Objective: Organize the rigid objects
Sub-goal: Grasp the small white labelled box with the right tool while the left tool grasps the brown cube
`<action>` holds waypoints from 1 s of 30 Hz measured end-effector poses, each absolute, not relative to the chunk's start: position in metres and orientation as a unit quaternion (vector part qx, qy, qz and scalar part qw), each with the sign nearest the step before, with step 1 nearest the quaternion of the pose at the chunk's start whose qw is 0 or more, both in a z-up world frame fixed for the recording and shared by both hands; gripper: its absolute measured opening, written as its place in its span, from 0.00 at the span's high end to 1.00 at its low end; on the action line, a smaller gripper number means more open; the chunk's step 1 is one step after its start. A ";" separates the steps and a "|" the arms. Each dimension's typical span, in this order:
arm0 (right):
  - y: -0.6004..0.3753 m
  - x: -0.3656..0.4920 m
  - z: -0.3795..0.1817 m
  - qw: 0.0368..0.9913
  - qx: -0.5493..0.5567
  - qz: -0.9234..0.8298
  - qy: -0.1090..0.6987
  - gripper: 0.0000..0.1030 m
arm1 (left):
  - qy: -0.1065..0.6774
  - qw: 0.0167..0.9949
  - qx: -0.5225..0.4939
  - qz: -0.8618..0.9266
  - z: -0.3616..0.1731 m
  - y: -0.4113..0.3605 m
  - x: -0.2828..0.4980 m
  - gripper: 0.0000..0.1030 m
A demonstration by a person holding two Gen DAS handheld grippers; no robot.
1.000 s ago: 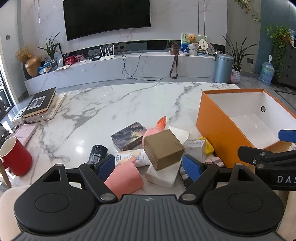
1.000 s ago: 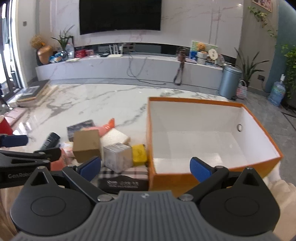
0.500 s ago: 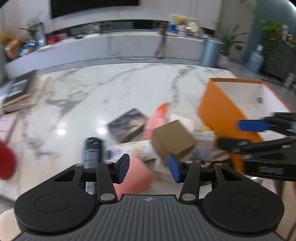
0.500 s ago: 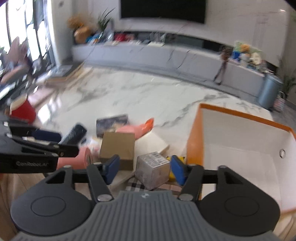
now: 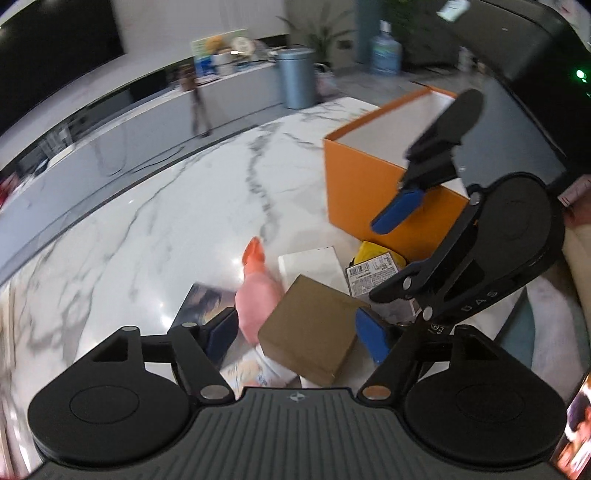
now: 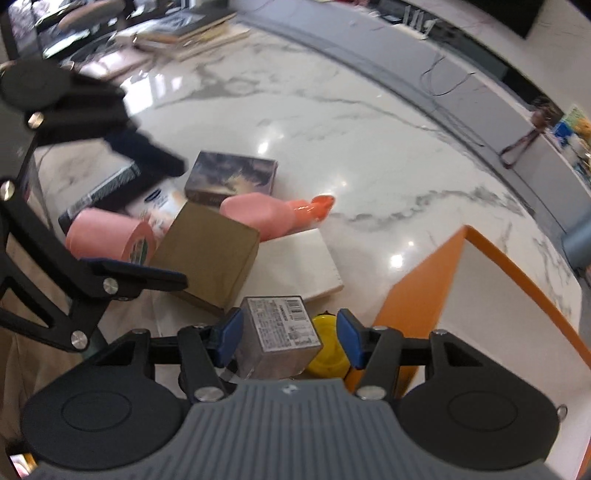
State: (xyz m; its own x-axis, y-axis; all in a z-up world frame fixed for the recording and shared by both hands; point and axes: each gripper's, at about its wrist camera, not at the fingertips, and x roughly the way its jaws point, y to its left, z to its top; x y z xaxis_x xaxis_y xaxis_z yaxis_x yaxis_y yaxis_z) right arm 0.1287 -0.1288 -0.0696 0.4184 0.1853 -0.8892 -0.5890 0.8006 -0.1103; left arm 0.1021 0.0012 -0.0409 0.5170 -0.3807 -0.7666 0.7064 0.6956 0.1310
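Nearest the lens in the left wrist view, the left gripper (image 5: 299, 334) stands with its jaws wide, having just been opening; one brown cardboard box (image 5: 310, 332) sits between the blue pads, and contact cannot be made out.

In the right wrist view the right gripper (image 6: 286, 334) is partly closed around one grey carton (image 6: 279, 338) with a barcode label. Its left pad lies close against the carton; the right pad stands clear, with one yellow item (image 6: 327, 356) mostly hidden behind the carton. No firm grip shows.

Beyond, the pile on the marble counter (image 6: 332, 129) holds one pink roll of tape (image 6: 107, 236), one pink bottle (image 6: 269, 214) with an orange cap lying on its side, one flat white box (image 6: 306, 262) under it, one dark picture box (image 6: 232, 179), and one white tube (image 6: 159, 201) partly covered by the brown box. A dark object at centre left is blurred and crossed by the other gripper's finger.

One orange storage box (image 6: 424, 291) stands open at lower right, touching the yellow item's side, its far wall cut off by the frame.

At the top, a stack of books (image 6: 188, 33) and a low grey console (image 6: 424, 59) are smeared.
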 end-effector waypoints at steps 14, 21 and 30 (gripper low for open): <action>-0.119 0.148 -0.076 0.748 -0.281 0.311 0.515 0.42 | 0.387 0.775 0.289 -0.408 -0.055 -0.029 0.128 0.13; -0.110 0.155 -0.087 0.728 -0.288 0.318 0.535 0.42 | 0.415 0.748 0.317 -0.411 -0.068 -0.037 0.126 0.13; -0.110 0.163 -0.098 0.726 -0.258 0.311 0.556 0.45 | 0.432 0.762 0.296 -0.381 -0.076 -0.031 0.128 0.22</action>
State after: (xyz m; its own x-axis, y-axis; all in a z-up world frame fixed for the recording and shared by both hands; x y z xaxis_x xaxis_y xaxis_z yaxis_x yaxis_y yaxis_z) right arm 0.1633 -0.1097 -0.0982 0.1870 0.1645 -0.9685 -0.7393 0.6727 -0.0285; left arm 0.1278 -0.0311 -0.0756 0.3360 -0.3247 -0.8841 0.8369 0.5336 0.1221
